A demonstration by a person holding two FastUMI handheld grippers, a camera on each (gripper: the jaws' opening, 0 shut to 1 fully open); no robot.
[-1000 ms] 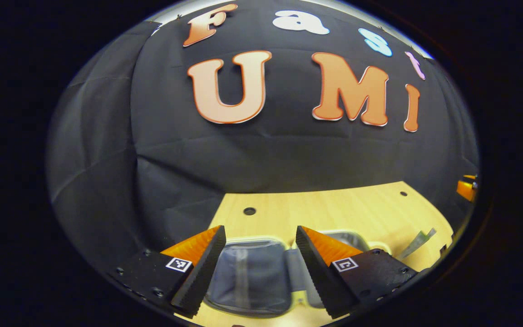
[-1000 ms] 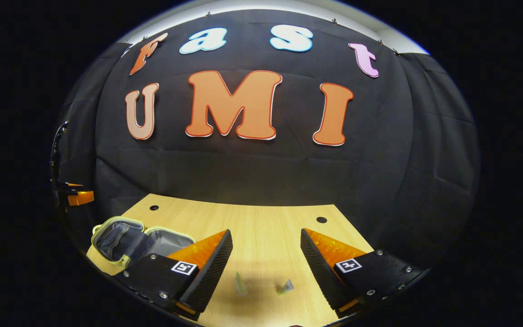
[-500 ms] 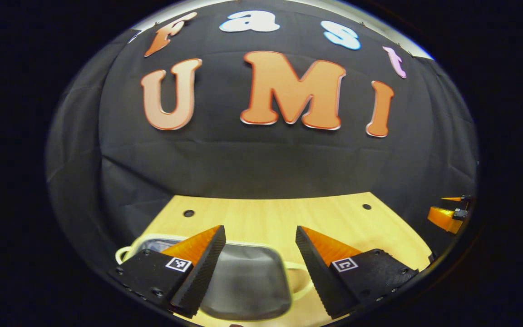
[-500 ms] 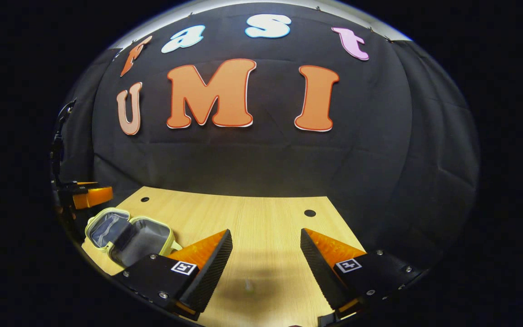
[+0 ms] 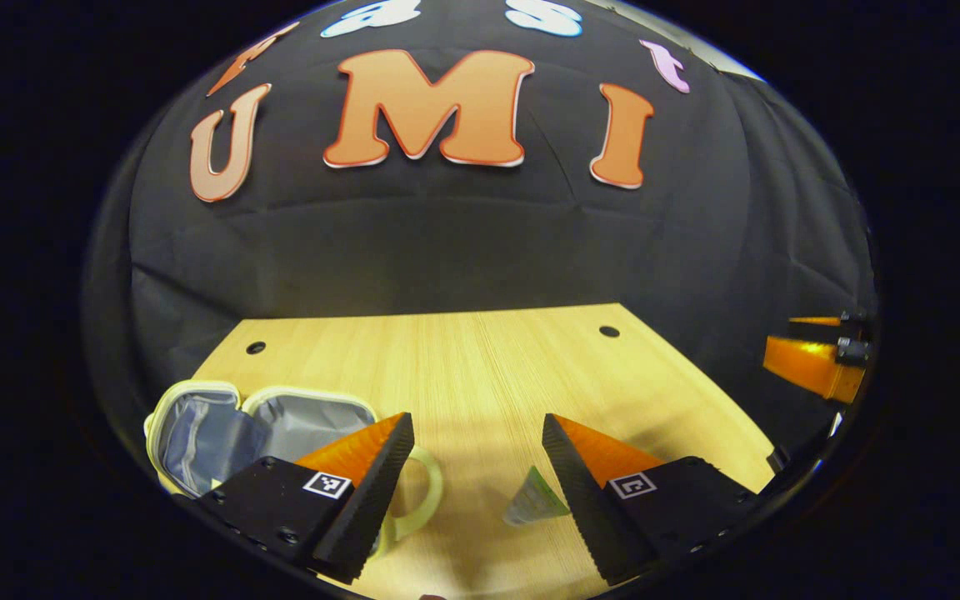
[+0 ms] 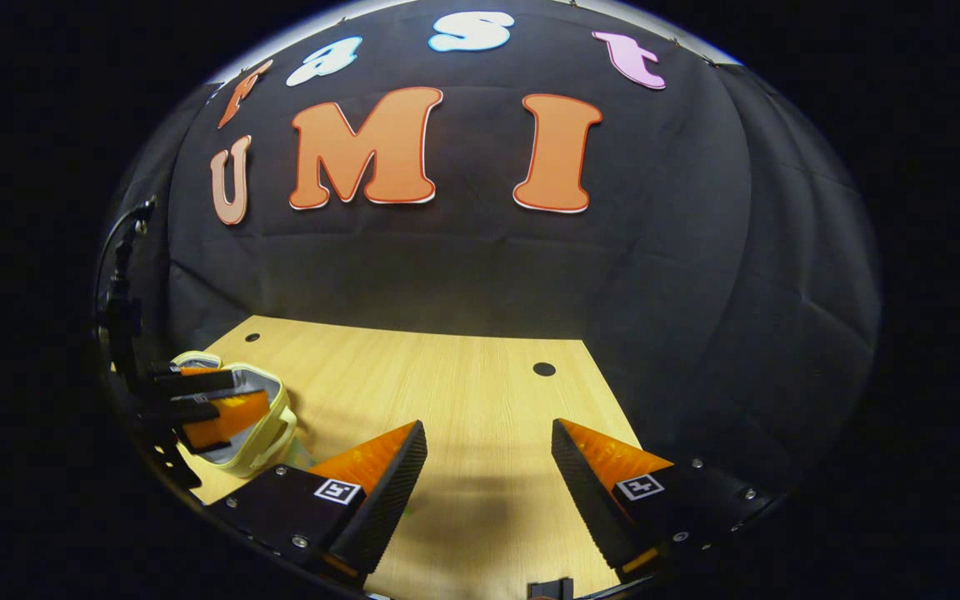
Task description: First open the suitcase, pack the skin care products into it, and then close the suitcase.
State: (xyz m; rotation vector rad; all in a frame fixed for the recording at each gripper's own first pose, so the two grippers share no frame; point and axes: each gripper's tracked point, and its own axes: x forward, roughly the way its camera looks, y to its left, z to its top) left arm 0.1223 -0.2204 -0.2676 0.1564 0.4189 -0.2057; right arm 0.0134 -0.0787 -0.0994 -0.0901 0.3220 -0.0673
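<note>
The small pale-green suitcase (image 5: 197, 429) lies open and flat on the wooden table (image 5: 480, 367), its grey lining showing, at the lower left of the left gripper view. A small greenish skin care sachet (image 5: 534, 502) lies on the table just inside the right finger of my left gripper (image 5: 477, 492), which is open and holds nothing. In the right gripper view the suitcase (image 6: 267, 425) sits at the far left, partly covered by the left gripper (image 6: 205, 408). My right gripper (image 6: 487, 500) is open over bare table. The right gripper (image 5: 817, 367) also appears at the far right of the left gripper view.
The black cloth wall (image 6: 463, 275) closes off the back and sides of the table. Small round holes (image 6: 543, 368) mark the tabletop near its back edge. A dark stand with a cable (image 6: 123, 275) rises at the far left of the right gripper view.
The left gripper has swung to the right, off the open suitcase, and the sachet now lies by its right finger. The right gripper has shifted too; the sachets have left its view.
</note>
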